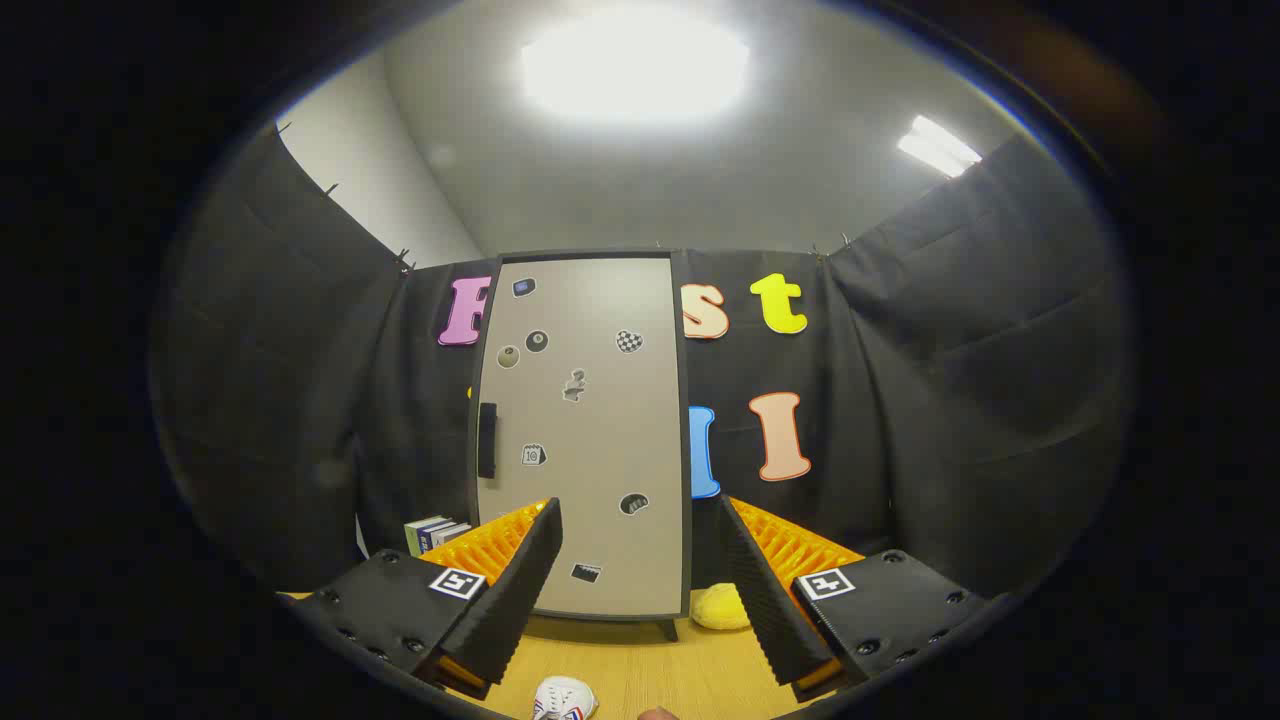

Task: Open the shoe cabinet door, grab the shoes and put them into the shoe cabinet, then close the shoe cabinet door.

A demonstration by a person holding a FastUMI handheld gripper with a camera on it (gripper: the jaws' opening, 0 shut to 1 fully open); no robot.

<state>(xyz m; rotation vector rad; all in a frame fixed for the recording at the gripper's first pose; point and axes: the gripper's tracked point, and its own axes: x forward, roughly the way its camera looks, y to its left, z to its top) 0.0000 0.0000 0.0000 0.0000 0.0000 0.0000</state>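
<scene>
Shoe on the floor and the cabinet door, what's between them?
Bare wooden floor separates the shoe from the cabinet door, between the open gripper fingers.

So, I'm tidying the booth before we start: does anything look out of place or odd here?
Only the white shoe lying loose on the wooden floor between the open gripper's fingers, and a yellow soft thing by the shoe cabinet's foot. The cabinet door is shut and stands straight; nothing looks spilled or damaged.
</scene>
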